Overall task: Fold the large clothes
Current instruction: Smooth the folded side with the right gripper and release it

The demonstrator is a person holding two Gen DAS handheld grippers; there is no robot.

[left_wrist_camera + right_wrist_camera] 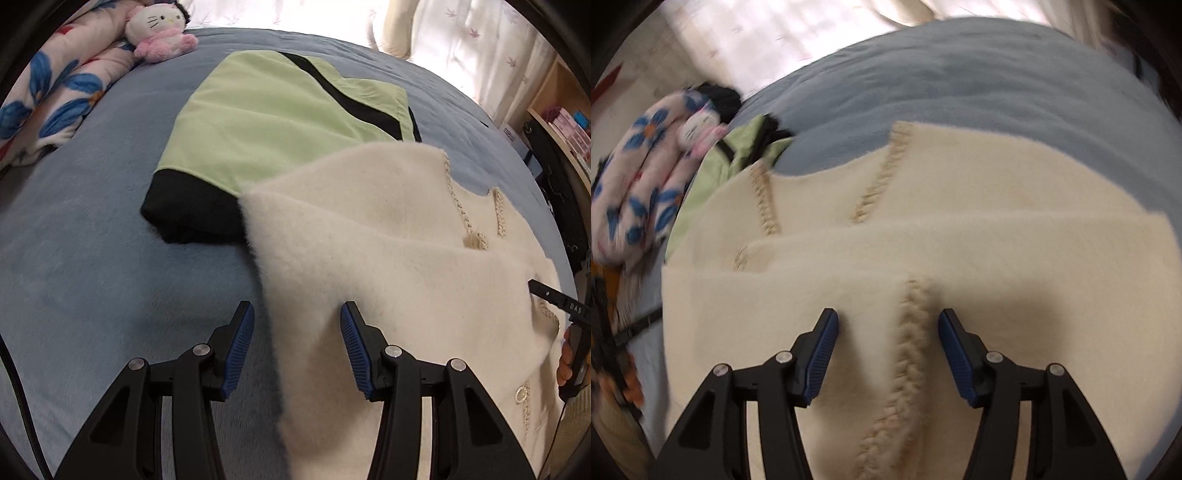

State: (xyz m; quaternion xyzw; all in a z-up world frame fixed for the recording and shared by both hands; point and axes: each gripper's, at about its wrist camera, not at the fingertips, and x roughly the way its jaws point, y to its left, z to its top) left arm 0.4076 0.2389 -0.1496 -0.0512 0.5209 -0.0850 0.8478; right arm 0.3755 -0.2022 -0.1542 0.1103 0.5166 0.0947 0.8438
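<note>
Both hand-held grippers hang over the cream fleece jacket (pixel 388 258) with jaws parted and nothing pinched: the left gripper (pixel 297 332) straddles the jacket's left edge, the right gripper (pixel 888 334) straddles its braided trim (pixel 908 354) without pressing. That jacket lies partly folded on the blue bedspread (pixel 92 240), its far corner overlapping the folded green-and-black garment (pixel 266 122). Closing from here risks catching only the top fluffy layer — or dragging the jacket and disturbing the green garment beneath its corner.
</note>
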